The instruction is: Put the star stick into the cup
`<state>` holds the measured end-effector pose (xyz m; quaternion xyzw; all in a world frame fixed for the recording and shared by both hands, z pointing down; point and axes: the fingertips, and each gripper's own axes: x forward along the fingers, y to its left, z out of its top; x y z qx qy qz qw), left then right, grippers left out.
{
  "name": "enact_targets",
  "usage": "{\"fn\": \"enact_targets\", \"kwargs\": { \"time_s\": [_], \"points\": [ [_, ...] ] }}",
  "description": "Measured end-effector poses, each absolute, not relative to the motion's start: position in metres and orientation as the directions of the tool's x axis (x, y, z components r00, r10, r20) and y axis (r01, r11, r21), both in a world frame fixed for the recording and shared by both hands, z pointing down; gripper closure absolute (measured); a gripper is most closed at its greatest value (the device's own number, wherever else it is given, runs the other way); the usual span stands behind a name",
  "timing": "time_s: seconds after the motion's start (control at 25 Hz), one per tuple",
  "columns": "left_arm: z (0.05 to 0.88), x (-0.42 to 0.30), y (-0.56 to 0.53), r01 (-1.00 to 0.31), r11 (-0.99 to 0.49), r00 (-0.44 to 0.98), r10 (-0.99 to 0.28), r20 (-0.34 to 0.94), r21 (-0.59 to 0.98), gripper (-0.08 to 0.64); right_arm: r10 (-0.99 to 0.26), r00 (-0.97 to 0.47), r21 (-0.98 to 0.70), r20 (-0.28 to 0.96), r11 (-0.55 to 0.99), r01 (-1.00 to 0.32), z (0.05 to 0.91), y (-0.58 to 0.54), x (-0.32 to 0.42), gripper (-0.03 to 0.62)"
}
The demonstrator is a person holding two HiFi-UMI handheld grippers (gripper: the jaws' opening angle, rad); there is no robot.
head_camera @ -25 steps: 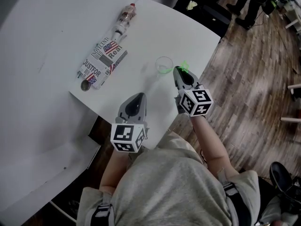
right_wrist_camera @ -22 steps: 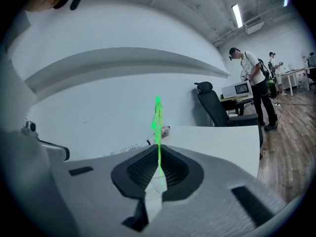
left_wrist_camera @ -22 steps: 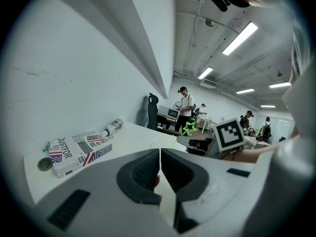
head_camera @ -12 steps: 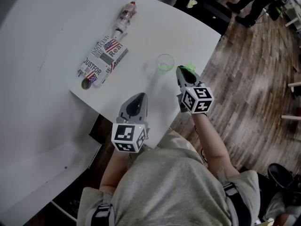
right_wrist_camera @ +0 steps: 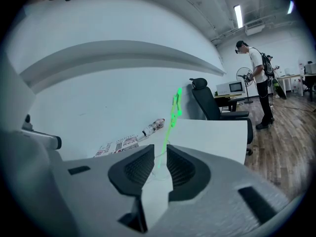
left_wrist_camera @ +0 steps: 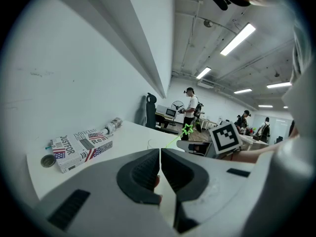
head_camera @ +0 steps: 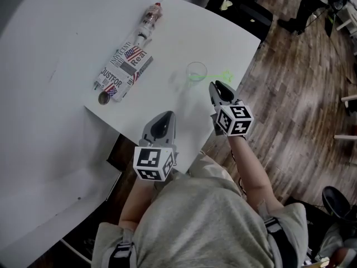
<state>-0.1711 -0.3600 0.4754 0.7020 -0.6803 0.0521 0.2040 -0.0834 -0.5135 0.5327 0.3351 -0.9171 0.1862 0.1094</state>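
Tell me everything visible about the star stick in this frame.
The star stick is a thin, bright green rod topped with an open star outline; it looks like translucent plastic. Its lower end sits inside the clear cup, where it shows green near the bottom. It leans over the rim toward the table's edge, star end up. The right gripper is close by with its jaws apart, not gripping it. Only the cup appears to touch it.

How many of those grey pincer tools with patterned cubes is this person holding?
2. The left tool hovers above the white table near its front edge, jaws together. The right tool is just right of the clear cup, jaws slightly apart. None seem hidden.
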Motion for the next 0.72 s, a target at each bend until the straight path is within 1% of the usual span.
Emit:
{"fn": "enact_targets", "kwargs": {
  "time_s": [0.28,0.56,0.72],
  "points": [
    [0.476,-0.166,-0.336,-0.978,0.008,0.066,-0.937,0.342,0.21,0.551,-0.597,-0.749,-0.214,0.288,0.722,-0.658,0.516,-0.478,-0.074,0.528],
    [0.471,-0.165,-0.295,-0.975,0.04,0.037,-0.94,0.338,0.217,0.55,-0.607,-0.757,-0.192,0.243,0.735,-0.651,0.488,-0.424,-0.065,0.528],
    [0.468,-0.167,-0.269,-0.974,0.046,0.031,-0.943,0.331,0.223,0.551,-0.612,-0.758,-0.173,0.224,0.741,-0.649,0.474,-0.392,-0.061,0.546]
  ]
}}
